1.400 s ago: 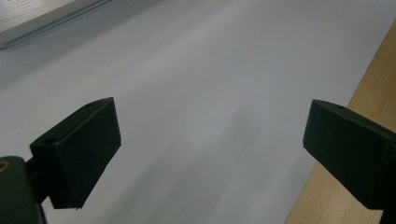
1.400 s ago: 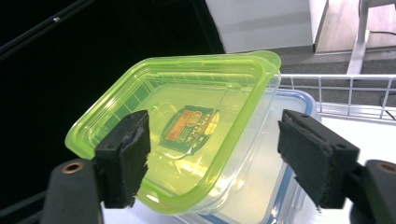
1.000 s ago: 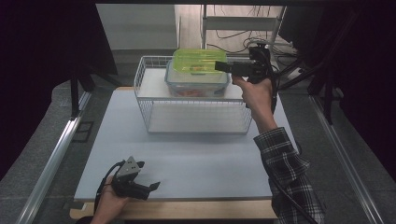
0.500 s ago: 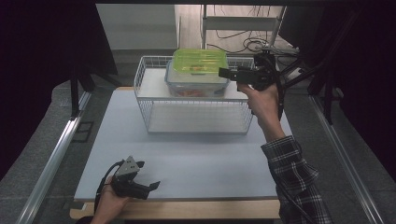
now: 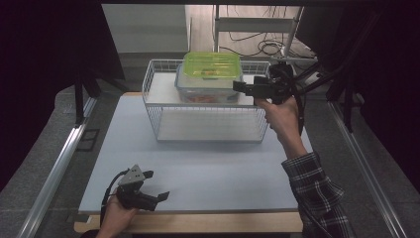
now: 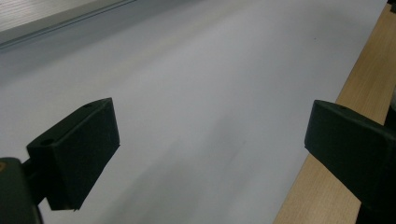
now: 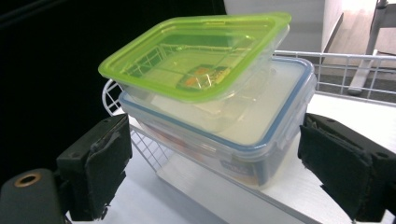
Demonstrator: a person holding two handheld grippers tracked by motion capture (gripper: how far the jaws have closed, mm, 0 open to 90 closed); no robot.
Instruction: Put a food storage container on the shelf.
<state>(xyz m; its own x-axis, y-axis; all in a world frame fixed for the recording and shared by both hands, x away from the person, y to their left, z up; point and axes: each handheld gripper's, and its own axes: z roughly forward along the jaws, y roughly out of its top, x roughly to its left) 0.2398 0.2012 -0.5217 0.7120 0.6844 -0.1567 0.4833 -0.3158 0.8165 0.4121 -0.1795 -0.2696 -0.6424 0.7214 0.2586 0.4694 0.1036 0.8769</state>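
No writing can be made out; the dark blue label on the lower box [image 7: 243,135] (between the right gripper's jaws) is too blurred.

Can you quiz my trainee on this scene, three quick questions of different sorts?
1. True or false: the green-lidded box sits on the blue-rimmed box.
2. What holds both boxes? A) wire basket B) drawer C) bucket
3. Which gripper faces the boxes with open jaws and nothing pressed between its pads?

Key
1. True; it sits askew on top.
2. A.
3. The right gripper; its jaws have just been opening. The left gripper rests open near the table front edge.
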